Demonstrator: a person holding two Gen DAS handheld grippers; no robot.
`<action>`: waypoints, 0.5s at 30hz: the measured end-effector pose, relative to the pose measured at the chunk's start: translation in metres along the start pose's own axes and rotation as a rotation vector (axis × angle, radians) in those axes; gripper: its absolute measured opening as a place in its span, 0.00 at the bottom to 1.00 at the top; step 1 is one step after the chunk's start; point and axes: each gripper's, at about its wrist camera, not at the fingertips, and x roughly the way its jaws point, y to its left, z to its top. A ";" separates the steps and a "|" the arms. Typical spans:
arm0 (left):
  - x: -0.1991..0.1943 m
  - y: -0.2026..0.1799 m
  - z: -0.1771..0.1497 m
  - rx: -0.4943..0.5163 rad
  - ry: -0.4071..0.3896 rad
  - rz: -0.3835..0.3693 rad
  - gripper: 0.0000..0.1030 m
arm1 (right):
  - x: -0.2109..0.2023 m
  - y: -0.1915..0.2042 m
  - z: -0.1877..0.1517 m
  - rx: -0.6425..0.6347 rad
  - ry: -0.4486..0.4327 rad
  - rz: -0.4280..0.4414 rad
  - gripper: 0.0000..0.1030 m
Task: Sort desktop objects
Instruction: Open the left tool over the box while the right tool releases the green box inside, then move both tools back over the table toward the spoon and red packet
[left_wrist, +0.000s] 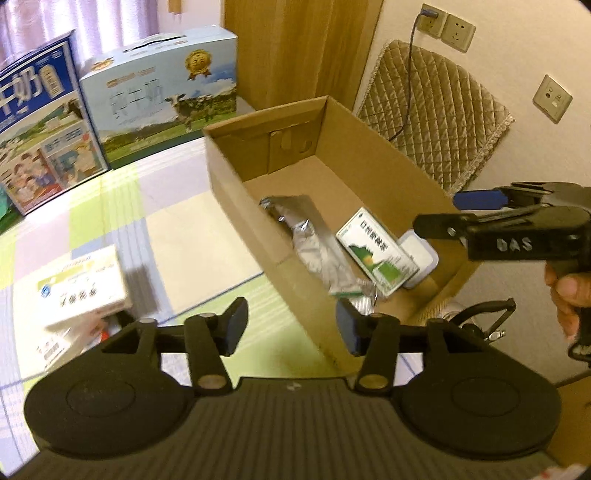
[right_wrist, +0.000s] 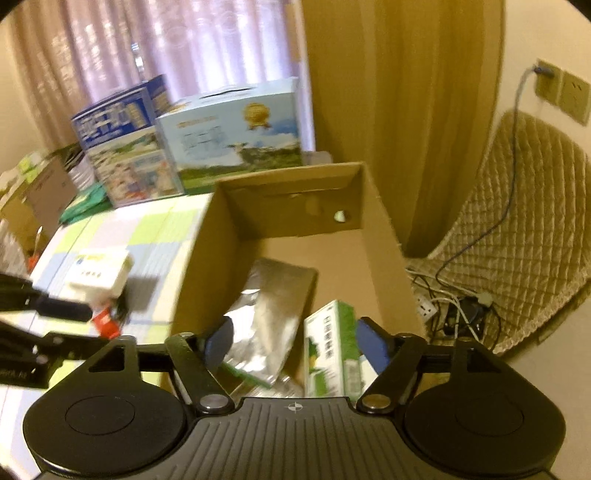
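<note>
So the left gripper (left_wrist: 291, 326) sits spread wide with nothing between its blue pads, hovering over the near-left wall of the cardboard box (left_wrist: 236, 173). The box is straight ahead of it and a bit to its right, open on top, sitting on a checked tablecloth (left_wrist: 177, 229).

Inside the box there's a silver foil pouch (left_wrist: 314, 240) lying along the left wall, and just to the right of it a green-and-white medicine box (left_wrist: 376, 251), resting partly on top of a white flat case with a blue rim (left_wrist: 421, 258).

The right gripper (right_wrist: 293, 345) is also spread apart and empty, held right above the near end of the box. From its own camera the medicine box sits just ahead between its fingers, closer to the right pad, and the pouch is ahead toward the left pad. In the left camera you can see this gripper coming in from the right side, a hand (left_wrist: 569, 295) wrapped around its grip.

Off to the left gripper's left, outside the box, a white-and-yellow carton (left_wrist: 85, 288) is on the tablecloth, stacked on some other small packs that are too blurry to make out. Two big milk cartons (left_wrist: 162, 92) stand at the far end.
</note>
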 end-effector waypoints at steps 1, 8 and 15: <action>-0.004 0.001 -0.004 -0.003 0.000 0.004 0.48 | -0.006 0.008 -0.004 -0.019 0.000 0.001 0.73; -0.039 0.009 -0.037 -0.018 -0.017 0.011 0.64 | -0.037 0.052 -0.023 -0.106 -0.030 0.002 0.83; -0.079 0.022 -0.070 -0.023 -0.055 0.041 0.74 | -0.057 0.088 -0.041 -0.132 -0.037 0.029 0.90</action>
